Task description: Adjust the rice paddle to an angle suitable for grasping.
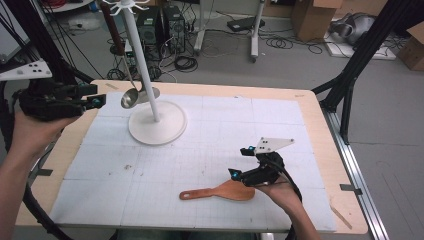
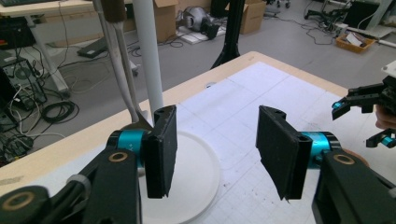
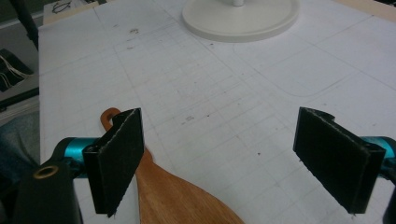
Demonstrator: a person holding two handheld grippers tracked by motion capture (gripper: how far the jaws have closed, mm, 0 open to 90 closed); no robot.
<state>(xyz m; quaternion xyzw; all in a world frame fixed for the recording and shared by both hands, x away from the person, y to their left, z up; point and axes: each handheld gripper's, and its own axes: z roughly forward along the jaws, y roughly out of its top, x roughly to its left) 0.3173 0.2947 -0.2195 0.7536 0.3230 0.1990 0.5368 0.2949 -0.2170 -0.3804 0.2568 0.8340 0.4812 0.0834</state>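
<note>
A white hook stand (image 1: 157, 122) rises at the back left of the white mat, and a metal ladle (image 1: 131, 97) with a brown handle hangs from it. A wooden spatula (image 1: 220, 192) lies flat near the mat's front edge. My left gripper (image 1: 97, 95) is open, held just left of the ladle bowl. In the left gripper view, the left gripper (image 2: 215, 154) faces the stand pole (image 2: 147, 51) and the ladle handle (image 2: 119, 60). My right gripper (image 1: 239, 161) is open just above the spatula's blade. In the right gripper view, the spatula (image 3: 173, 196) lies under the left jaw of the right gripper (image 3: 219, 158).
The white gridded mat (image 1: 210, 145) covers most of the wooden table (image 1: 320, 125). The stand's round base (image 3: 240, 18) lies ahead in the right gripper view. Cables, boxes and frame legs stand on the floor beyond the table.
</note>
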